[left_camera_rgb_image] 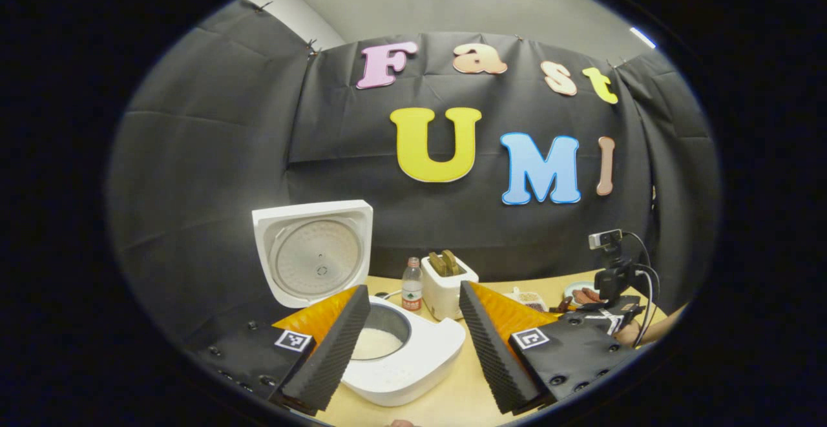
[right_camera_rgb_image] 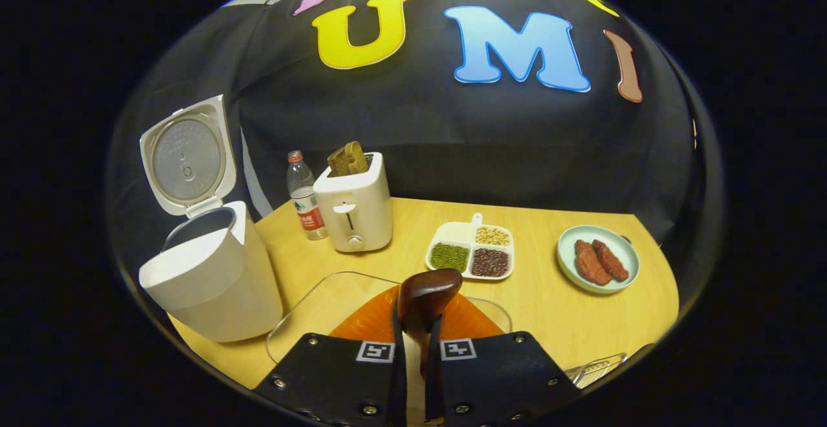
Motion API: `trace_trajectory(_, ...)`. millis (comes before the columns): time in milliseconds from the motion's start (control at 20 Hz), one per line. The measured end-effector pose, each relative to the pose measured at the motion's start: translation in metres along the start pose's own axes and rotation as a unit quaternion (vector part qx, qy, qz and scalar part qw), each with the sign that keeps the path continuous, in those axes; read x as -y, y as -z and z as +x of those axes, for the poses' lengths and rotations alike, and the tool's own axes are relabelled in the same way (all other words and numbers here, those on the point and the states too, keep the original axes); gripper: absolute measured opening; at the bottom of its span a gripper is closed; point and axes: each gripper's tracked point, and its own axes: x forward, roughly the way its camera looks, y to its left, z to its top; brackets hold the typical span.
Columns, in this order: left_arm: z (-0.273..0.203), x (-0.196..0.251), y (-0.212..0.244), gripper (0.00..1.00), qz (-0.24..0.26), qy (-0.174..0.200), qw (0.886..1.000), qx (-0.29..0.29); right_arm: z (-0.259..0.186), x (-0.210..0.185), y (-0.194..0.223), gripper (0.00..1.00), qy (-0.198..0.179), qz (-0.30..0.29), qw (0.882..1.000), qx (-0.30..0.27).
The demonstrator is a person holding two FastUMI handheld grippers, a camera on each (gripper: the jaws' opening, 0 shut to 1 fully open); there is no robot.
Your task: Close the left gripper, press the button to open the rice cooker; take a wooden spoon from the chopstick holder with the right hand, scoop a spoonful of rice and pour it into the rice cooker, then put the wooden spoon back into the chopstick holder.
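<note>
Right tongs (right_camera_rgb_image: pixel 413 349) are pinching the wooden spoon (right_camera_rgb_image: pixel 426 292), bowl sticking up at 12 o'clock, so the grab's done. Left tongs (left_camera_rgb_image: pixel 413 343) are spread wide, hovering over the rice cooker (left_camera_rgb_image: pixel 400 356), lid already up, at their 11 o'clock on the worktop (right_camera_rgb_image: pixel 549 311). I'd say scooping, pouring and returning the spoon are left.

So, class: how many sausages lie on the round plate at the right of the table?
2. Both lie side by side on the round plate: the left sausage and the right sausage, touching or nearly so. None seems hidden.
</note>
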Motion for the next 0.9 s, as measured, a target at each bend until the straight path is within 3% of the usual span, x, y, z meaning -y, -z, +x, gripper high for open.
trace_trajectory(100, 0.001, -0.003, 0.007, 0.99, -0.004, -0.004, 1.0, -0.005, -0.003, -0.017, 0.002, 0.11, -0.03, 0.053, 0.998, -0.008)
trace_trajectory(200, 0.0, -0.003, 0.01, 0.99, -0.008, -0.007, 1.0, -0.008, 0.0, -0.027, 0.007, 0.11, -0.057, 0.135, 0.989, -0.025)
trace_trajectory(500, -0.003, -0.005, 0.011, 0.96, -0.008, -0.013, 1.0, -0.007, -0.008, 0.004, -0.012, 0.11, -0.081, 0.338, 0.938, -0.022)
trace_trajectory(650, -0.003, -0.003, 0.011, 0.96, -0.015, -0.012, 1.0, -0.002, -0.027, 0.031, -0.036, 0.11, -0.073, 0.364, 0.928, 0.008)
trace_trajectory(900, 0.0, -0.003, 0.014, 0.99, -0.017, -0.004, 1.0, 0.0, -0.064, 0.055, -0.074, 0.11, -0.09, 0.432, 0.896, 0.055)
